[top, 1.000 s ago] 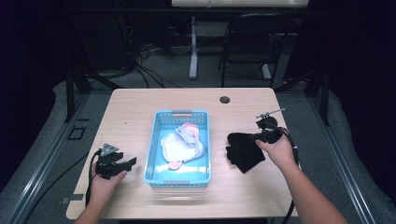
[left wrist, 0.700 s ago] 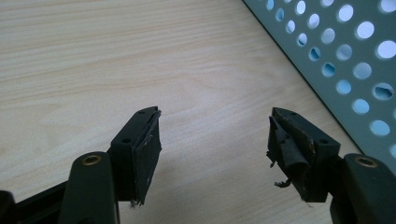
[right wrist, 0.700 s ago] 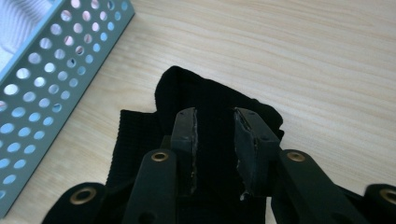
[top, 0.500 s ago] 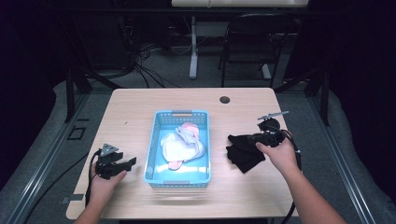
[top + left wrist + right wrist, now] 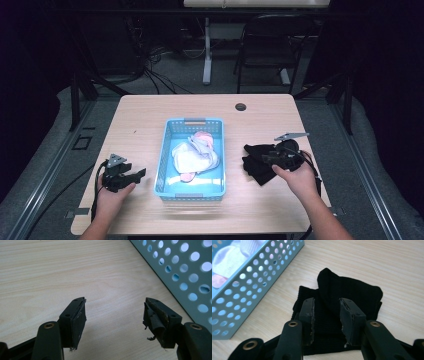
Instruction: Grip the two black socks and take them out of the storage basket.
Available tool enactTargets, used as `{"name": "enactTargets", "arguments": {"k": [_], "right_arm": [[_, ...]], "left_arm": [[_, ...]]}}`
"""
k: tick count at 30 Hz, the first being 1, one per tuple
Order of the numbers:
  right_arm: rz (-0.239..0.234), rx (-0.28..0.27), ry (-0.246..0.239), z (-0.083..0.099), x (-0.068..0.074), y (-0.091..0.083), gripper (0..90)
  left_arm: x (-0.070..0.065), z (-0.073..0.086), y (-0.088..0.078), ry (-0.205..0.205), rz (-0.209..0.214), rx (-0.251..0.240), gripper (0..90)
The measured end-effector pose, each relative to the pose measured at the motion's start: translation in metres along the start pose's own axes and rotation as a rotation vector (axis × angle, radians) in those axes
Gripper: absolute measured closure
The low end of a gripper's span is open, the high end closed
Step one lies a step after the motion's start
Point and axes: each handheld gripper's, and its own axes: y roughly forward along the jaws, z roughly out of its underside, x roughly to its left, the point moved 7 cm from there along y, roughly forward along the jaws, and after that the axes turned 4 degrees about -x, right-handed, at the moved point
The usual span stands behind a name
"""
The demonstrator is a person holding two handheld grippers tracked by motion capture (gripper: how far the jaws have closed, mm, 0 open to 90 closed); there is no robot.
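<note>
Dark floor and cables ring a pale wooden table (image 5: 150, 125), and the thing in hand lies on its right half: a black sock (image 5: 352, 292), bunched and partly folded over itself, flat on the wood just beside the blue basket (image 5: 165, 165) and apart from its wall.

The right gripper (image 5: 326, 317) is down over the sock with its jaws part-open, one on each side of a raised fold of cloth. I see a gap between each pad and the fabric, so it grips nothing yet. In the high view a second ago this gripper sat a little farther toward the table's right edge; since then it has crept inward over the sock (image 5: 257, 162), while the sock itself has not shifted. That reads as the approach just finished and the pinch about to come.

Inside the basket lie white and pink socks (image 5: 195, 152) in a loose heap, so the black one probably belongs with them.

The left gripper (image 5: 122, 177) rests on the table left of the basket, unmoved across the second, jaws wide apart and empty, the basket's perforated wall close by its right jaw.
</note>
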Motion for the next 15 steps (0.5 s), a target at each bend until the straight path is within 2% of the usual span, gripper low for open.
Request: {"name": "enactTargets", "arguments": {"k": [4,7,15], "right_arm": [[0.011,-0.028,0.004,0.011,0.0,-0.004,62.7],[0.037,-0.03,-0.008,0.022,0.0,-0.006,61.6],[0.028,-0.071,0.027,0.041,0.0,-0.003,60.8]], "left_arm": [[0.0,0.001,0.0,0.001,-0.002,0.002,34.6],[0.0,0.001,0.0,0.001,0.0,0.008,34.6],[-0.001,0.003,0.001,0.004,-0.001,0.029,34.6]]}}
